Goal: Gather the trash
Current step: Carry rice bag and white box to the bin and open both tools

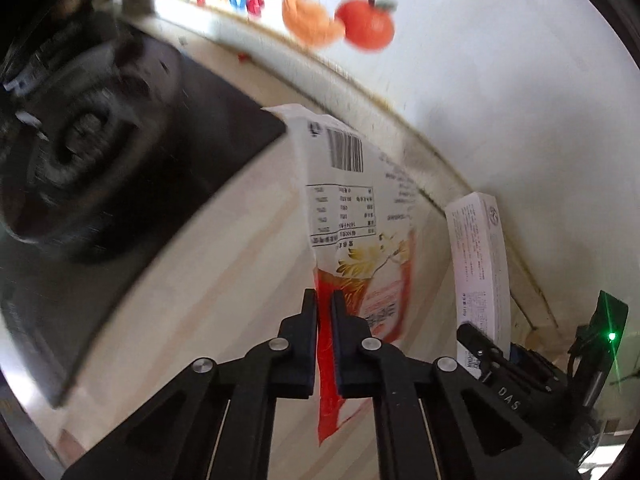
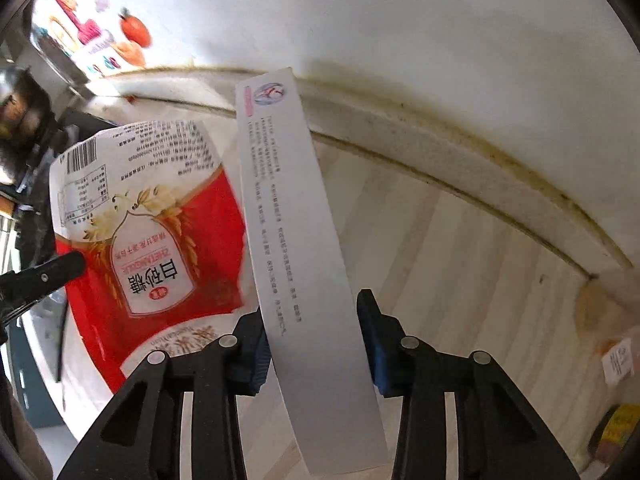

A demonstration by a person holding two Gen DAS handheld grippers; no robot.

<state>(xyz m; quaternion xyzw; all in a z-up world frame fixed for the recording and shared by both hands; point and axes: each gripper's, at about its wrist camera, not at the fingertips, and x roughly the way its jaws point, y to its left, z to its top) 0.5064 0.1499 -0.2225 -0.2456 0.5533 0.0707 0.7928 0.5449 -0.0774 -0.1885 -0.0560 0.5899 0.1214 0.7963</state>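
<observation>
The pale wood-grain tabletop (image 2: 460, 240) runs along a white wall (image 2: 400, 40), with a black gas hob (image 1: 120, 168) at its far left end. Against that tabletop, both pieces of trash in hand are already lifted clear, so the picking-up part looks done for these two.

The red-and-white sugar bag (image 2: 160, 232), the larger piece, hangs above the tabletop between the hob and the wall, pinched along one edge by the left claw (image 1: 325, 300), whose fingers are pressed together on the plastic. Just beside it on the wall side, the long white carton (image 2: 304, 248) is clamped across its width by the right claw (image 2: 314, 312), its blue pads against either side.

What remains, as I judge it, is carrying both to a bin; none shows in either view. More may be left: at the tabletop's right end lie a small white printed scrap (image 2: 618, 360) and a yellow-labelled item (image 2: 616, 428), too cut off to identify.
</observation>
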